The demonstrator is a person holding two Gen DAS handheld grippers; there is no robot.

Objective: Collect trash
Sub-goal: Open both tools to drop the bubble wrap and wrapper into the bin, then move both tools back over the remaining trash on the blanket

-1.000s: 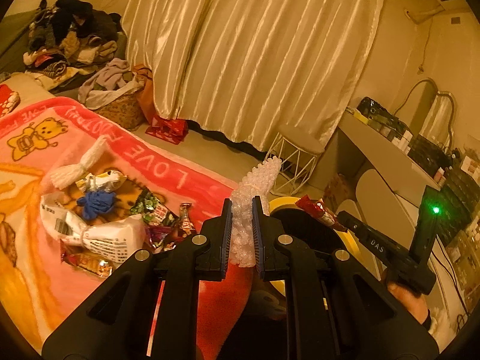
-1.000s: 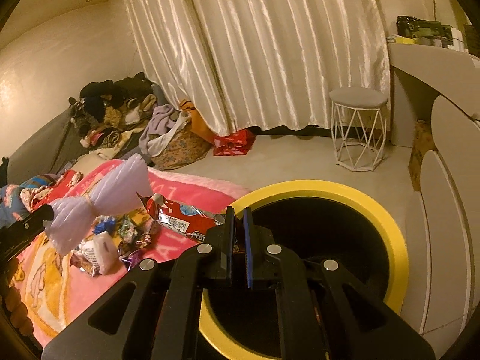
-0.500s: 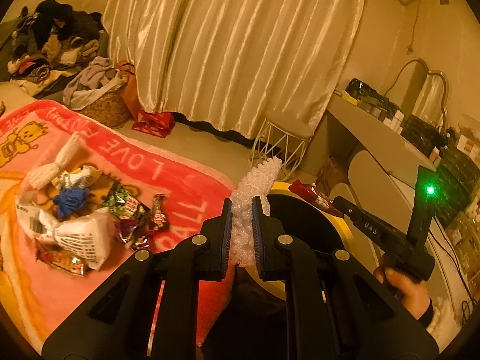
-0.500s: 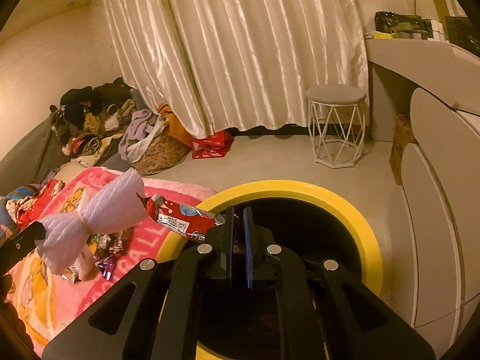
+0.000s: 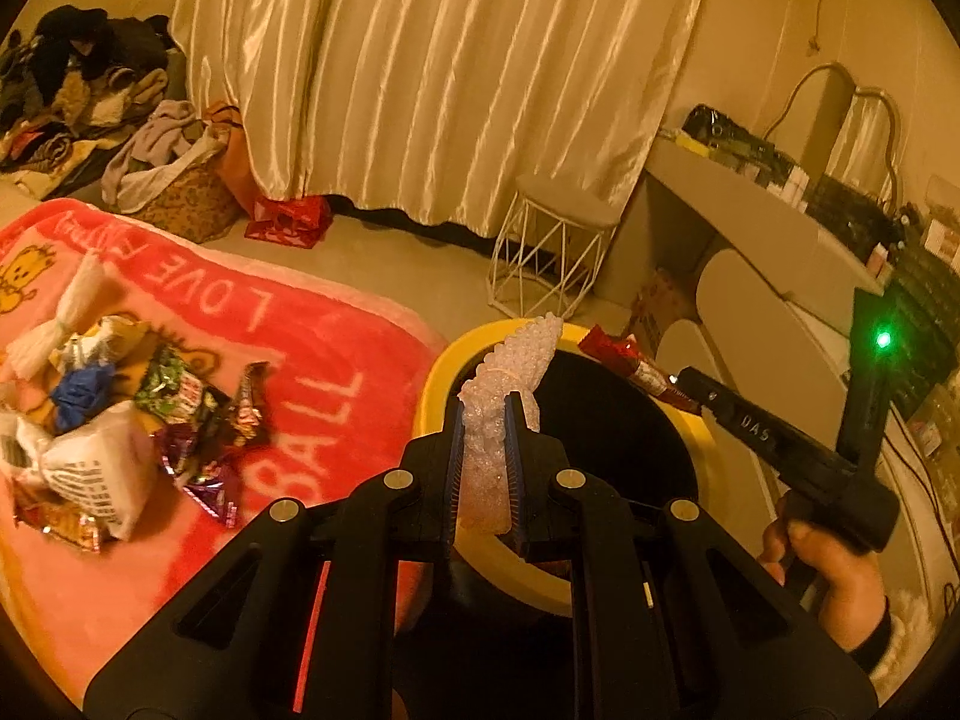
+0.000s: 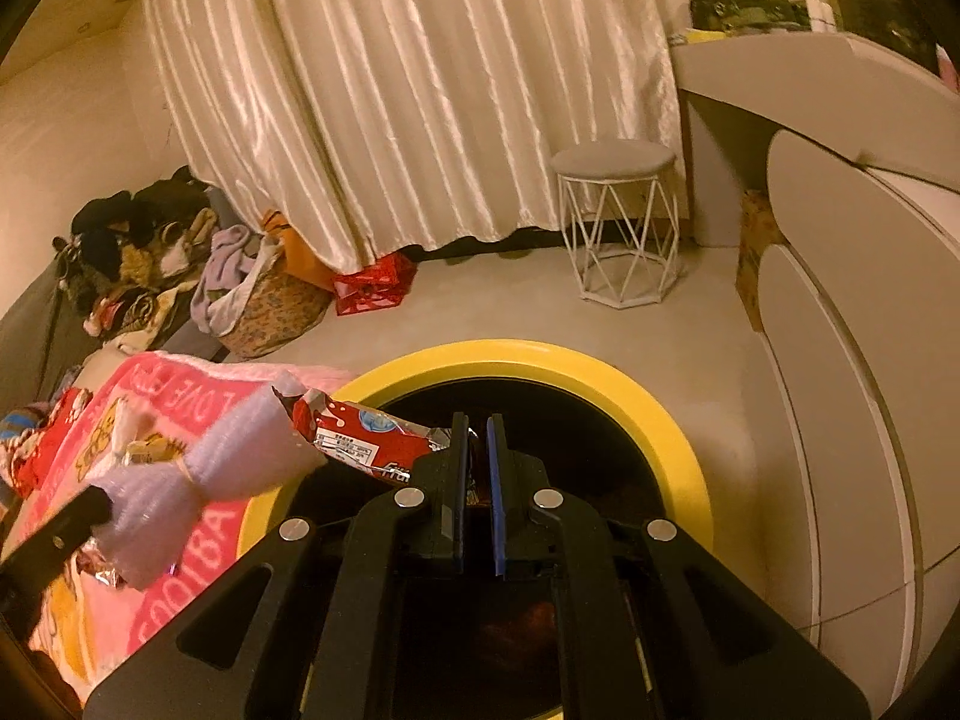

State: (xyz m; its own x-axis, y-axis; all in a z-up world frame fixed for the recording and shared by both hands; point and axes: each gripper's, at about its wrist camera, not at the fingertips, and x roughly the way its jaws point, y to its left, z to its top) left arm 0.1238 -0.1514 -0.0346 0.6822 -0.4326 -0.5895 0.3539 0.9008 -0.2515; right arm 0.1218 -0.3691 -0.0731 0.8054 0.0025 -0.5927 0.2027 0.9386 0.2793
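Observation:
My left gripper (image 5: 485, 414) is shut on a tied roll of bubble wrap (image 5: 510, 366) and holds it over the near rim of a yellow-rimmed black bin (image 5: 435, 387). My right gripper (image 6: 477, 426) is shut on the end of a red snack wrapper (image 6: 360, 441) and holds it above the bin's opening (image 6: 660, 420). The wrapper also shows in the left wrist view (image 5: 624, 360), at the tip of the right gripper (image 5: 684, 387). The bubble wrap shows in the right wrist view (image 6: 198, 480), left of the wrapper. A pile of trash (image 5: 114, 420) lies on the pink blanket (image 5: 312, 360).
A white wire stool (image 6: 618, 216) stands by the curtain. A white desk (image 6: 840, 150) and rounded drawer unit are on the right. A clothes heap and a basket (image 5: 180, 198) are at the far left, a red bag (image 5: 288, 222) on the floor.
Both grippers have moved over the bin with their loads. The trash pile has slid left in the left wrist view, and the bin rim is larger in both views.

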